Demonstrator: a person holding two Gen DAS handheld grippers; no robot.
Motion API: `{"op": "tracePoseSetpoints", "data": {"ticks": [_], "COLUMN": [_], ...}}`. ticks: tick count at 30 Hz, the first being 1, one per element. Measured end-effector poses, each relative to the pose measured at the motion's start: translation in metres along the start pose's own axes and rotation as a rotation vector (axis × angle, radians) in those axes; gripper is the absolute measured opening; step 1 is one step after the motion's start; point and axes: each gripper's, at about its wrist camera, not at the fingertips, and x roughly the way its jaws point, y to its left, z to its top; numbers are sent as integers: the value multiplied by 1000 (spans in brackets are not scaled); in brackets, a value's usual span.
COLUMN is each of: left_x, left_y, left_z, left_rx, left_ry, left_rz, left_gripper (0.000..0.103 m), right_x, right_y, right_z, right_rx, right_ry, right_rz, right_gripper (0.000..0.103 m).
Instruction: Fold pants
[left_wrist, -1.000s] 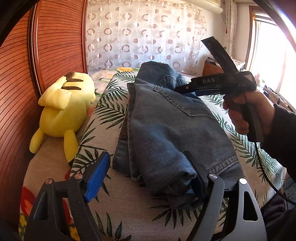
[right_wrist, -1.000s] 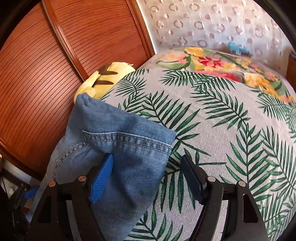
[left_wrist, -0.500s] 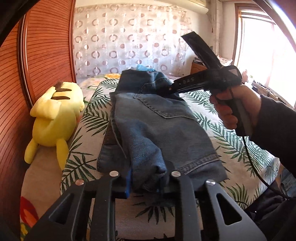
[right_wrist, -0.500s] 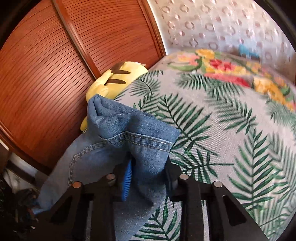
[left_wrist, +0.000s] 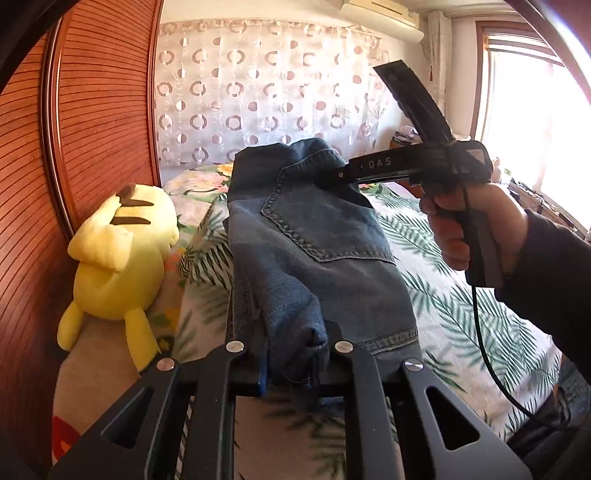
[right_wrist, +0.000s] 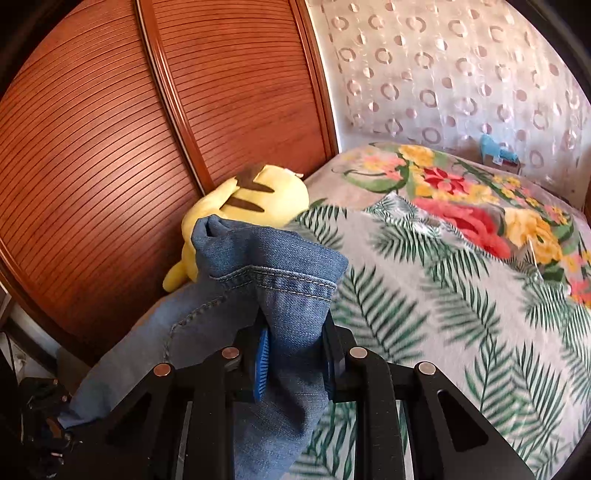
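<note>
Blue denim pants (left_wrist: 314, 254) are held up off a bed with a palm-leaf cover (left_wrist: 443, 291). My left gripper (left_wrist: 291, 363) is shut on the bunched near end of the pants. My right gripper (right_wrist: 295, 354) is shut on the far end, at a stitched hem (right_wrist: 280, 280); in the left wrist view it (left_wrist: 332, 179) bites the cloth near the back pocket (left_wrist: 325, 229), held by a hand. The pants hang stretched between the two grippers, raised above the cover.
A yellow plush toy (left_wrist: 118, 254) lies at the bed's left edge against a slatted wooden wardrobe door (right_wrist: 129, 147). A floral blanket (right_wrist: 461, 192) covers the bed's far end. A patterned curtain (left_wrist: 258, 99) hangs behind; a bright window (left_wrist: 528, 122) is at right.
Both grippers went from open around the denim to shut on it. They have since lifted the pants up off the bed cover.
</note>
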Motion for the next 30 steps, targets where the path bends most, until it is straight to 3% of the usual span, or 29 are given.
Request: {"op": "tracePoseSetpoints", "data": {"ticks": [16,21,26,28,30], "left_x": [89,111,131,134,135], "left_y": [62,70,75,78,79], "left_z": [78,87,72,68,65], "left_rx": [17,18,3,-2,-9], "left_ry": [38,61,127,138,144], "left_rz": [49,42,47,47,45], "left_gripper": [16,16,16,17,17], "right_x": [92,114,148,154,154], "right_y": [-44,-63,-74,-73,-77], "right_z": [70,83,87,86,88], "right_rx": [50,68,21,-33,-20], "right_ry": [-40,-40,56,56,49], "right_rz": [-23,-36,-80,-128,-114], "right_gripper": [24,24,37,47,51]}}
